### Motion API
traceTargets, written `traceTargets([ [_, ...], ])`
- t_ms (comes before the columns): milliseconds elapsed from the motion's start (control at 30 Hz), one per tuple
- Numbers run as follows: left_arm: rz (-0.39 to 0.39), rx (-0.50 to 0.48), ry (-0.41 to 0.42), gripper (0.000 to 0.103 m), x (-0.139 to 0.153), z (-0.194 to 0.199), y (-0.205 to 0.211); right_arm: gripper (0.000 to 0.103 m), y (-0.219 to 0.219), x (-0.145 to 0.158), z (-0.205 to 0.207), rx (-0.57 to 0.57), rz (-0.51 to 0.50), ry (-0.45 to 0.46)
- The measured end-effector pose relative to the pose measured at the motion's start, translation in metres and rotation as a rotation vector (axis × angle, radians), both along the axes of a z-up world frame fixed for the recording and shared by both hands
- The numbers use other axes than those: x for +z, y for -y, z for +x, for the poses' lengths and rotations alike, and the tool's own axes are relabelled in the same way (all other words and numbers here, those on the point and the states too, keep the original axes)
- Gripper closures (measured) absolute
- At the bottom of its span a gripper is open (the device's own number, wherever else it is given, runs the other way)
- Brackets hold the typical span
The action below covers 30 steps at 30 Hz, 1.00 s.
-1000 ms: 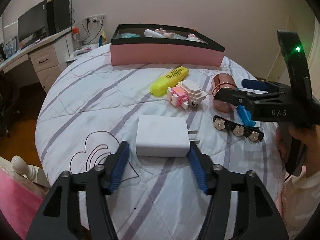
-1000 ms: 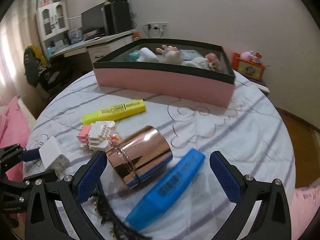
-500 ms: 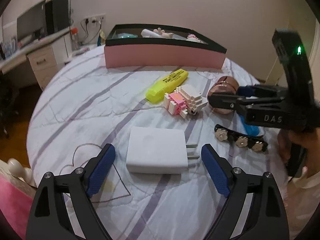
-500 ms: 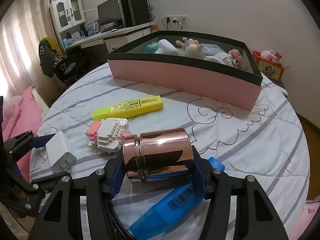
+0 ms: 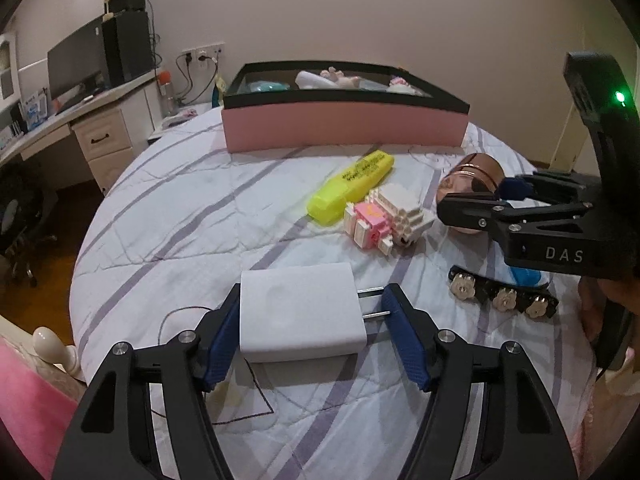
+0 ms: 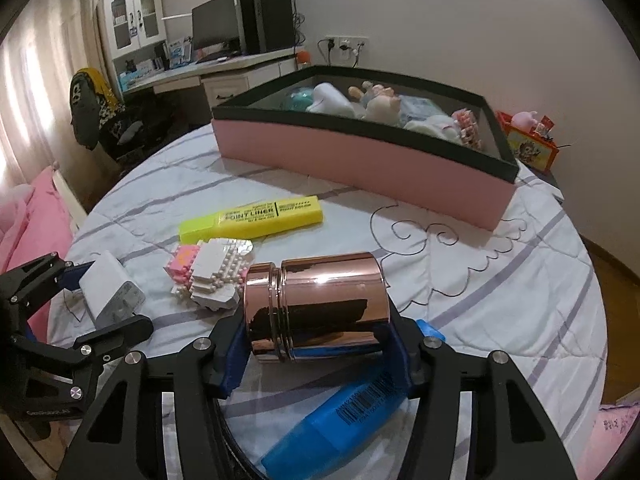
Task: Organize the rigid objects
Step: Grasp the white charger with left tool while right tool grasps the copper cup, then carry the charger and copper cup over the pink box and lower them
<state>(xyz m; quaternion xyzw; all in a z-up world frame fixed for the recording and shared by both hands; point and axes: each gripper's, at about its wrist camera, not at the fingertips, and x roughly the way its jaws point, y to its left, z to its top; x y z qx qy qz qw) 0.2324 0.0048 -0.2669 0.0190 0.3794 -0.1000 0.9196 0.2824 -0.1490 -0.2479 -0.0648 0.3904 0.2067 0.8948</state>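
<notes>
Pickup is the step in hand, on both sides at once; the left gripper is closing on the white charger, which lies flat on the quilted bedspread, one pad against its plain end and the other at the tips of its two prongs; the right gripper is clamped end to end on the rose-gold canister, lying on its side. Neither looks lifted clear yet, by my reading. Next, each wants raising straight up, then carrying to the pink box at the far side, already partly filled with soft toys; the prong-side hold seems the weaker one, and the charger may twist or slip if the pinch is light. Around them lie the yellow highlighter and the brick-built figure, just beside the canister and between it and the box; the blue highlighter sits under the right gripper, touching or nearly so; a black hair clip with three studs lies to the charger's right; the two grippers work close together, so their paths should stay apart.
</notes>
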Motion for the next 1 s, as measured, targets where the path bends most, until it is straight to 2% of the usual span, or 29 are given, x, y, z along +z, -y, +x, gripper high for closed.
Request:
traceTargets([
  [267, 0.002, 0.034, 0.09, 0.035, 0.03, 0.003, 0.001, 0.045, 0.011, 0.026, -0.019, -0.13, 0.029, 0.103],
  [433, 0.019, 0.043, 0.173, 0.035, 0.06, 0.005, 0.008, 0.045, 0.019, 0.05, -0.038, -0.214, 0.07, 0.19],
  [767, 0.019, 0.076, 0.396, 0.035, 0.131, 0.001, 0.023, 0.045, 0.026, 0.096, -0.06, -0.29, 0.141, 0.356],
  [1000, 0.039, 0.1, 0.491, 0.035, 0.154, -0.008, 0.025, 0.045, 0.024, 0.118, -0.063, -0.306, 0.147, 0.435],
])
